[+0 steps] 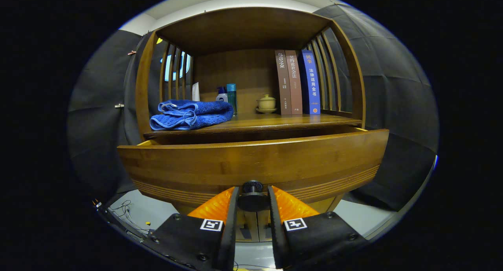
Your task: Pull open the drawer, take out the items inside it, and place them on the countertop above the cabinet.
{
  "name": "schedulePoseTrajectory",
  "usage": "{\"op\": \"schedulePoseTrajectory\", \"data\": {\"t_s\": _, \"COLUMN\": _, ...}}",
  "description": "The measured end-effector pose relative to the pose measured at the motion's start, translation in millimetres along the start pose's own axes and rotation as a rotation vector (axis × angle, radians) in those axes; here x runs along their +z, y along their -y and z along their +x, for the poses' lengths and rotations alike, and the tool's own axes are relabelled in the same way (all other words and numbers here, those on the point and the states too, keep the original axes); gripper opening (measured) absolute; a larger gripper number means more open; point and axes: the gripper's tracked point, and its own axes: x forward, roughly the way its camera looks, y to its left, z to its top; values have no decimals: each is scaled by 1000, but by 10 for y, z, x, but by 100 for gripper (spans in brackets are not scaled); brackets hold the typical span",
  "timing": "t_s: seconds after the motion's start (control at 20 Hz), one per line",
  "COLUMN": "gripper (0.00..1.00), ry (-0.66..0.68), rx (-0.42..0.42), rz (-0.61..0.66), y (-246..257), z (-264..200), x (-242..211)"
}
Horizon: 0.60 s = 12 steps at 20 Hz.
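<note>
I have the claw [253, 198] clamped on the drawer's knob [252, 192], and the drawer [251, 165] stands partly out below the desk [275, 121]. Its contents are hidden behind the drawer front. Next I judge: pull farther, release, reach inside.

My one camera rides behind my jaws and looks forward along them, low and level, pressed close to the drawer [251, 161] front. Above that drawer it faces straight into the open shelf [251, 121], the booth wall lying behind.
</note>
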Motion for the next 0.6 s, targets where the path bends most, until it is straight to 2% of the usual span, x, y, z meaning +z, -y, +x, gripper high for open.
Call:
{"op": "schedulePoseTrajectory", "data": {"t_s": 0.3, "gripper": 42, "ry": -6, "rx": 23, "rz": 4, "y": 13, "z": -429, "x": -24}}
{"op": "schedulePoseTrajectory", "data": {"t_s": 0.4, "gripper": 42, "ry": 32, "rx": 25, "rz": 4, "y": 13, "z": -640, "x": 100}}
{"op": "schedulePoseTrajectory", "data": {"t_s": 0.5, "gripper": 28, "ry": 175, "rx": -38, "rz": -29, "y": 100, "z": -749, "x": 443}}
{"op": "schedulePoseTrajectory", "data": {"t_s": 0.6, "gripper": 13, "ry": 142, "rx": -20, "rz": -53, "y": 66, "z": -720, "x": 410}}
